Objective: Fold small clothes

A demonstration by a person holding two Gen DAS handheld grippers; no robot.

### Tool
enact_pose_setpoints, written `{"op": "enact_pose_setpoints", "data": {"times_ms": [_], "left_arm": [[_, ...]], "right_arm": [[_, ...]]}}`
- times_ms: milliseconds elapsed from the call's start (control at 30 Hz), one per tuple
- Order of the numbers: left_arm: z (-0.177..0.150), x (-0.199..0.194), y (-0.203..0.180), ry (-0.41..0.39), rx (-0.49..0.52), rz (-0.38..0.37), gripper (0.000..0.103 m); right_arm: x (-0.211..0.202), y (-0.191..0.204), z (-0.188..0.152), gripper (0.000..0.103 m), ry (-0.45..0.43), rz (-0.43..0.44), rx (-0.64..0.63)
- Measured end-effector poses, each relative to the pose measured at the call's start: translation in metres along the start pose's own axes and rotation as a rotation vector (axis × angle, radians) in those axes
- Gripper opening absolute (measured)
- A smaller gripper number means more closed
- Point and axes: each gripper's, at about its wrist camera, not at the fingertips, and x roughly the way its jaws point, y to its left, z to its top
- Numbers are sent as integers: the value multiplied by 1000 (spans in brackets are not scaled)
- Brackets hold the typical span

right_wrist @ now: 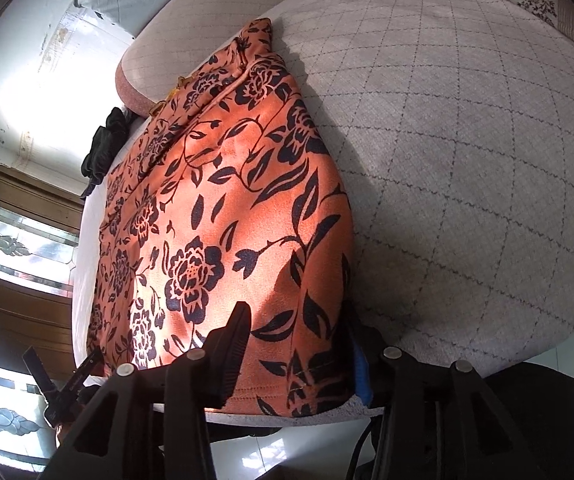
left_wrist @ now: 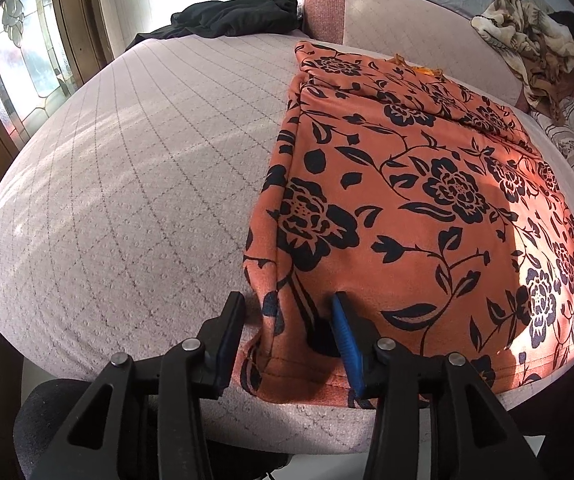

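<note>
An orange garment [left_wrist: 419,200] printed with black flowers, leaves and curling vines lies flat on a pale quilted cushion [left_wrist: 127,184] whose cover is stitched in a thin dark diamond grid. The cloth looks soft and slightly fuzzy, folded into a long panel with a doubled edge running down its left side and a stitched hem at the near end, which reaches the cushion's front edge.

The left claw [left_wrist: 287,312] sits at the garment's near left corner with its jaws apart — the black finger rests on bare cushion just beside the cloth, while the ribbed blue pad [left_wrist: 347,344] of the other finger presses on top of the fabric. The corner lies between them, unpinched.

The right claw [right_wrist: 299,336] is at the garment's near right corner, also spread wide: its black ridged finger lies on the cloth, and the blue-padded finger stands just past the garment's right edge, partly hidden behind the fabric, so whether it touches is hard to say.

Farther back, a crumpled black cloth [left_wrist: 235,16] sits at the cushion's far edge, beside a coarse-woven reddish armrest [left_wrist: 325,8]. A rumpled tan and cream fabric [left_wrist: 527,36] is heaped at the far right.
</note>
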Motion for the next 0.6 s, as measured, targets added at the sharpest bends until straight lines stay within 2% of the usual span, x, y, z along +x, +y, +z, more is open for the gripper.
{"op": "enact_pose_setpoints", "data": {"times_ms": [67,100,133,167,200,433,567,600], "left_arm": [[0,0,-1,1,1,1,46],[0,0,-2,1,3,-5,40],[1,0,-2,1,5,-24,31],[2,-1,-2,3,6,-36,13],[3,-1,-3,5,7,-46,8],[11,-11,-1,-22,-14,-71,7],[11,-1,-1,12,-16,-58,8],[10,3,-1,24,-20,-54,9]], "right_arm": [[1,3,1,50,8,-12,-13],[1,5,1,43,10,-19,-31],[1,5,0,28,12,-34,-43],[1,2,0,22,16,-38,-38],[0,-4,1,12,18,-29,-16],[-16,-3,5,10,-11,33,-19],[-13,-4,8,11,8,34,-29],[-8,-7,8,14,25,39,-18]]}}
